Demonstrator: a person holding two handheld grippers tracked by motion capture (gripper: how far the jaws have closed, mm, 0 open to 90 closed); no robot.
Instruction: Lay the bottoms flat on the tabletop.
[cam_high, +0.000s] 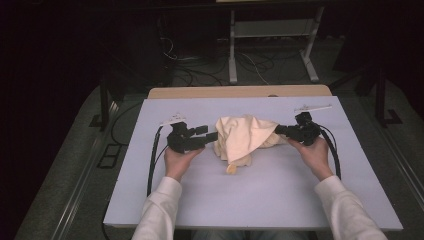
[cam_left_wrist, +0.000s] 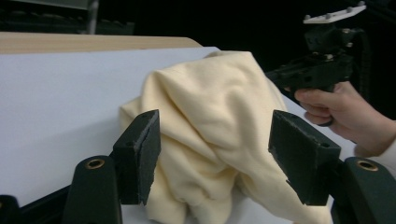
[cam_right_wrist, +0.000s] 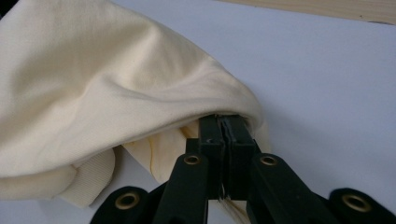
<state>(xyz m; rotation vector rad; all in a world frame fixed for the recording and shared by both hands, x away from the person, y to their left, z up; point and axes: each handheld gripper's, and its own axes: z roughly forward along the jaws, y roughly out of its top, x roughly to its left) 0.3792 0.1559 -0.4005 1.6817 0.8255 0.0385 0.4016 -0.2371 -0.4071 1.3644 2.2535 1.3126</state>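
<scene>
A cream-yellow garment (cam_high: 243, 137) sits bunched in a soft heap at the centre of a pale lilac worktop (cam_high: 280, 195), seen from above. A person's two sleeved arms enter from the bottom edge, each hand holding black tongs. The left tongs (cam_high: 209, 136), at centre left, are released: in the left gripper view their jaws stand apart on either side of a fold of the garment (cam_left_wrist: 210, 126) without pressing it. The right tongs (cam_high: 278, 131), at centre right, are clenched on the garment's edge; in the right gripper view the jaws meet tightly with a thin layer of the garment (cam_right_wrist: 93, 93) pinched between them. The garment looks crumpled and unsorted, so spreading or folding seems barely begun; the left side has yet to take a hold.
</scene>
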